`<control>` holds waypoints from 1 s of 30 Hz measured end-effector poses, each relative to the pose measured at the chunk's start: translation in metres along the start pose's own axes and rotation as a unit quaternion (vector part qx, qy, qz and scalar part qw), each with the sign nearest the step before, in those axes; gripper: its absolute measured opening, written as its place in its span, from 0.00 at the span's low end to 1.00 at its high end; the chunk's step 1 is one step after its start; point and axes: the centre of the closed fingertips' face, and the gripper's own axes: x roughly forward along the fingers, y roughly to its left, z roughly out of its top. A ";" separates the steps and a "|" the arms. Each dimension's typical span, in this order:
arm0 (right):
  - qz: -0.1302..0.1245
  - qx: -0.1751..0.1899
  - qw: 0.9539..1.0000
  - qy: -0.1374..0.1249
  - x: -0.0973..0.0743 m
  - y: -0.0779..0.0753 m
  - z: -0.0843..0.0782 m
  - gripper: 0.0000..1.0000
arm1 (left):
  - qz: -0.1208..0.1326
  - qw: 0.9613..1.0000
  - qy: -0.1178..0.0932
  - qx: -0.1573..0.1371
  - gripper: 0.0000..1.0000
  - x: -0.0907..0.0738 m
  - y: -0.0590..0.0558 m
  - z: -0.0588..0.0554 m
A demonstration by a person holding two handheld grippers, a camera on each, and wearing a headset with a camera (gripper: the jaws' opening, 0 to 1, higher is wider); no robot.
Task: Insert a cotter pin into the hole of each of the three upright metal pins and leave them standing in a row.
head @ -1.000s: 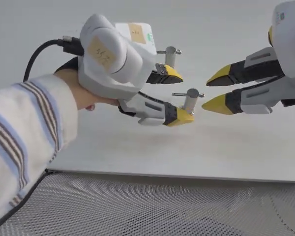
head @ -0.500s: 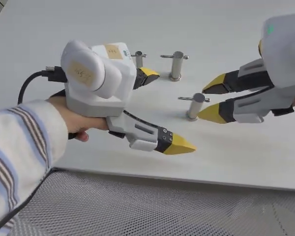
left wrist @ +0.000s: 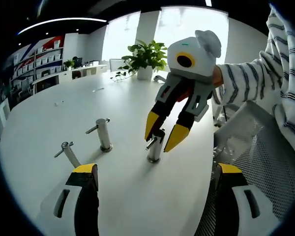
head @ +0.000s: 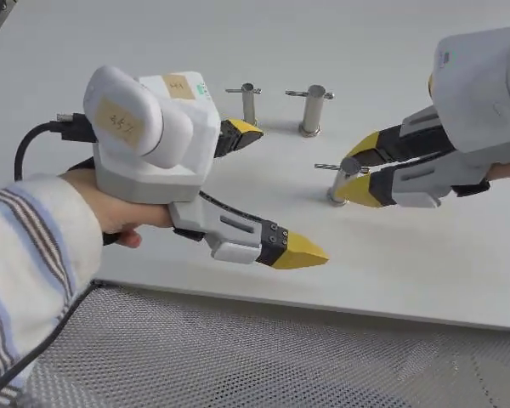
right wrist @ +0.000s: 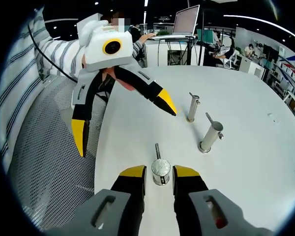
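Note:
Three upright metal pins stand on the white table (head: pixel 425 280), each with a thin cotter pin through its head: a slim far-left pin (head: pixel 249 103), a middle pin (head: pixel 313 111) and a near pin (head: pixel 343 182). My right gripper (head: pixel 344 178) is open, its yellow tips close on either side of the near pin's head (right wrist: pixel 161 171); a narrow gap shows on each side. My left gripper (head: pixel 292 193) is wide open and holds nothing, left of the near pin, one fingertip (head: pixel 243 133) by the slim pin. From the left gripper view, the right gripper (left wrist: pixel 158 143) straddles that pin (left wrist: pixel 155 147).
The table's front edge (head: pixel 323 310) runs just below the left gripper, with grey mesh (head: pixel 238 365) beneath it. A striped sleeve (head: pixel 25 272) fills the lower left. A potted plant (left wrist: pixel 145 56) stands at the table's far end.
The left gripper has drawn back left from the near pin, jaws spread wide. The right gripper has moved in so that its tips now flank that pin's head.

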 end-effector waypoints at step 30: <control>-0.038 -0.017 0.999 0.008 -0.024 -0.064 -0.003 0.08 | 0.015 1.000 0.024 -0.004 0.99 -0.005 0.005 -0.012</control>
